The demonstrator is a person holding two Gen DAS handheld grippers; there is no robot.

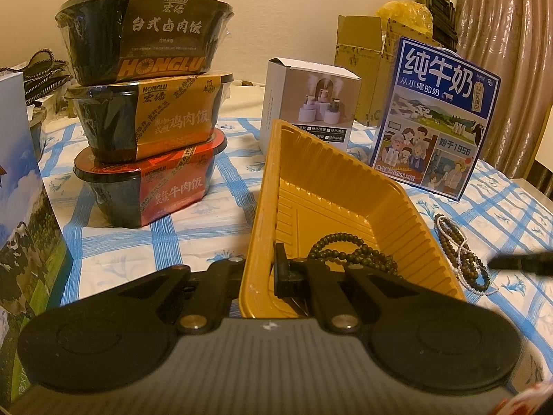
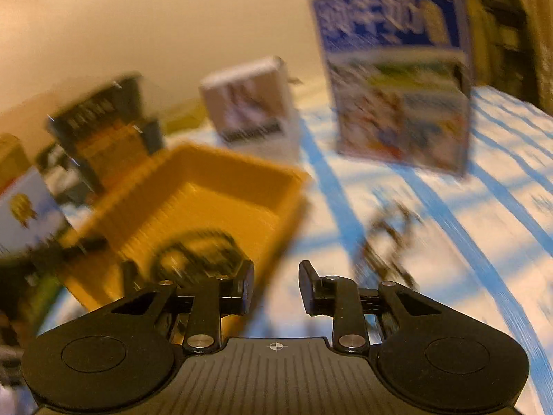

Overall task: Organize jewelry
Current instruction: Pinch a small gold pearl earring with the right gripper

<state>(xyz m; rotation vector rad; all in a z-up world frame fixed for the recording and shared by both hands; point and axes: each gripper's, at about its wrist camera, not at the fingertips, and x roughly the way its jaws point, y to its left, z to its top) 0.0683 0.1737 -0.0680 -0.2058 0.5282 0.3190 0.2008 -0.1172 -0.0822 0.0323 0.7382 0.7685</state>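
The left claw (image 1: 276,269) is closed on the near rim of the yellow tray (image 1: 397,207), one finger outside the wall and one inside, so it holds the tray steady on the counter (image 1: 224,207), which has a blue checked cloth. One string of dark beads (image 1: 345,252) already lies inside the tray, near the held corner. A second bunch of bracelets (image 1: 463,256), dark beads with a thin white strand, lies on the cloth just beside the right wall of the tray, outside it. The right claw (image 2: 276,287) has its jaws partly open with nothing between them; in its blurred view it hangs above the right rim of the tray, with the tray on its left and the loose bracelets on its right. I judge that one piece is put away and the step in hand is to fetch the next one. The next move calls for bringing the right claw down over the bracelets on the cloth and closing on several strands together, because a thin strand can slip out. The left claw should stay on the rim meanwhile.
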